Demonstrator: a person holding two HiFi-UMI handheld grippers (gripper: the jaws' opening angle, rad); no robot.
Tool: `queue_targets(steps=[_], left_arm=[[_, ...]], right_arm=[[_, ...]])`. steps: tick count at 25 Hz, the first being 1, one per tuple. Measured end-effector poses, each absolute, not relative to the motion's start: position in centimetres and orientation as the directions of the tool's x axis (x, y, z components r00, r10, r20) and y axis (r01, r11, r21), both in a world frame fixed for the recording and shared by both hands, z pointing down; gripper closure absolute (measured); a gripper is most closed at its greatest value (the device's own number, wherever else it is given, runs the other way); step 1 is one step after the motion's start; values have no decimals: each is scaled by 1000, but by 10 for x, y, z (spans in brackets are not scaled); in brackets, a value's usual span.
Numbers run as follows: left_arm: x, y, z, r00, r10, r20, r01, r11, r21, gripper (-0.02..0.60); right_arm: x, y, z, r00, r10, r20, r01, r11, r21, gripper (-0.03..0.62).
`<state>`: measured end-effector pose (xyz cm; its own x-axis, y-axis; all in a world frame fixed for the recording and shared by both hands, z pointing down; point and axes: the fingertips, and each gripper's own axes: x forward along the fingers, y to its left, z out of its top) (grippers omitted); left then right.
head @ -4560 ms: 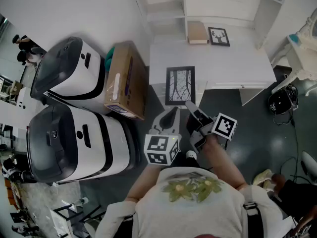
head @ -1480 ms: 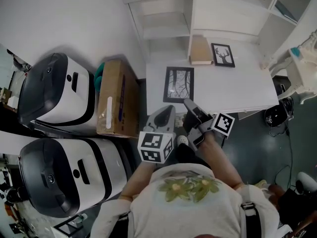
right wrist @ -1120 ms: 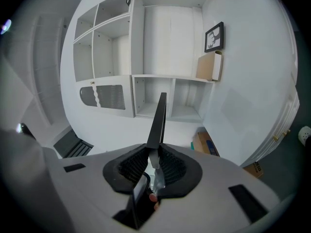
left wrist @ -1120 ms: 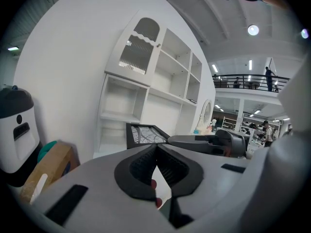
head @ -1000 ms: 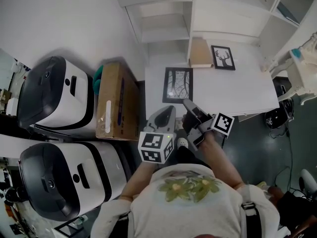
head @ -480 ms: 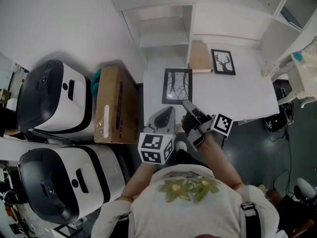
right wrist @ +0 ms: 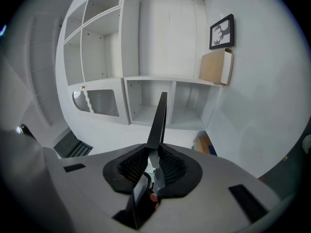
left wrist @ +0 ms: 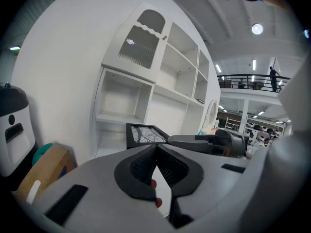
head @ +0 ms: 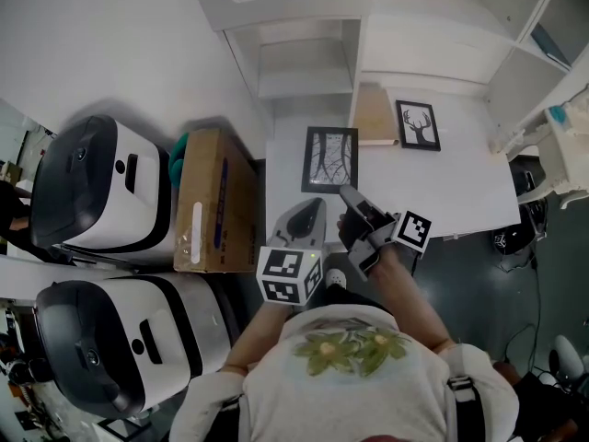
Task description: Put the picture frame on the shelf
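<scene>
Change: the shelf (head: 304, 67) fills more of the upper middle of the head view than a moment ago (the person has closed in on it).
Picture frame (head: 329, 159): centre of the view, over the left end of the white worktop (head: 460, 182), in no shelf bay yet.
Right gripper (head: 346, 193): clamped on the frame's near edge, hold unchanged.
Left gripper (head: 313, 208): jaws together, empty.
Meaning: still carrying; placing remains.

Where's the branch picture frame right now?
Head view, centre: the branch picture frame is clamped in the right gripper, held over the white desk, left of the deer picture.
</scene>
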<state>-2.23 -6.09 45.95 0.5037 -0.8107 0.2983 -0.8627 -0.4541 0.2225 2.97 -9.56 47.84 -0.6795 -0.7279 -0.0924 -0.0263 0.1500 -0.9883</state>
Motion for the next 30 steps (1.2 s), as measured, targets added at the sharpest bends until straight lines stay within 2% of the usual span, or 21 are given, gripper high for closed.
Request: queue_targets(steps=[30], left_arm=[[-19, -117, 462, 440, -847, 299, -895, -389, 217, 554]], right_arm=[[32, -156, 481, -729, -677, -102, 0, 149, -989, 507]])
